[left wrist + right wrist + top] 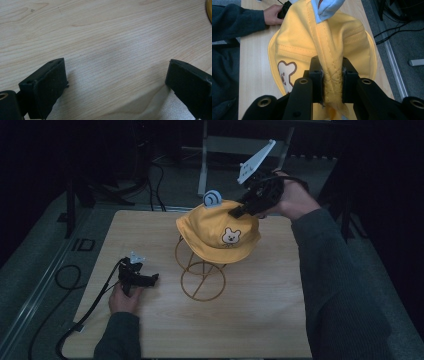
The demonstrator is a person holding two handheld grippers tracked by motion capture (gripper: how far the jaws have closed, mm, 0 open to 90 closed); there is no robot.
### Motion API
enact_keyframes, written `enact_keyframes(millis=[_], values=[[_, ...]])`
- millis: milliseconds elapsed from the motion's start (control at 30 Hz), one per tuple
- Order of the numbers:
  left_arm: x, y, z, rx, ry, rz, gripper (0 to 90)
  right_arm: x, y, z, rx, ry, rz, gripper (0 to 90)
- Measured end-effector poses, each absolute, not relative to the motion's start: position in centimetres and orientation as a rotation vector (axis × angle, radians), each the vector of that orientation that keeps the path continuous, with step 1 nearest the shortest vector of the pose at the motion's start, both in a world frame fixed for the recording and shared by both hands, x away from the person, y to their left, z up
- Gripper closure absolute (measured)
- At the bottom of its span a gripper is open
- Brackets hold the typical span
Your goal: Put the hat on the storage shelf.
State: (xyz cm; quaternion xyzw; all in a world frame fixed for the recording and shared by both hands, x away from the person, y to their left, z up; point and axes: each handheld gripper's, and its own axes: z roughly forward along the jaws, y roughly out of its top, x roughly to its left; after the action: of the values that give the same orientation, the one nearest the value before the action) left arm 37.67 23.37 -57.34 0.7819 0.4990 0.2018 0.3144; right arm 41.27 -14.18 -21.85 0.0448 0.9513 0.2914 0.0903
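A: High view. A yellow hat [219, 231] is seen draped over a gold wire stand [202, 277] near the middle of the wooden table [260, 320]. The right gripper [240, 211] is set against the hat's crown at its far right side. A bear face patch [231, 236] is noted on the front, a pale blue ear [213, 197] at the top.

B: And the left gripper [150, 279]?

A: It is held low over the table, left of the stand, apart from the hat.

B: Left gripper view?

A: Bare wood grain is seen between the two jaws, which stand wide with nothing in them. A sliver of the stand's gold base is caught at the top right corner.

B: Right gripper view?

A: A fold of the hat's [337, 40] crown seam is pinched between the jaws, closed firmly on the cloth. The bear patch [286, 75] is seen at the left, and the other hand [272, 13] far off at the top.

B: Step in hand?

A: It is judged that the hat is gripped at the crown, either for lifting off the stand or for settling on it; which cannot be told. Either way a straight vertical move is called for, so that the brim is not snagged on the wire and the stand is not tipped.

B: Any writing?

A: None that can be read; no brand or label is noted, only the bear motif.
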Motion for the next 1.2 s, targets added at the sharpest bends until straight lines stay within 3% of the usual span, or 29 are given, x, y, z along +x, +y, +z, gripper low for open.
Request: enact_keyframes(millis=[1200], values=[[37.7, 23.4, -57.3, 2.064, 1.315, 0.527, 3.4, 41.9, -8.5, -23.7, 0.092, 2.91, 0.71, 75.5]])
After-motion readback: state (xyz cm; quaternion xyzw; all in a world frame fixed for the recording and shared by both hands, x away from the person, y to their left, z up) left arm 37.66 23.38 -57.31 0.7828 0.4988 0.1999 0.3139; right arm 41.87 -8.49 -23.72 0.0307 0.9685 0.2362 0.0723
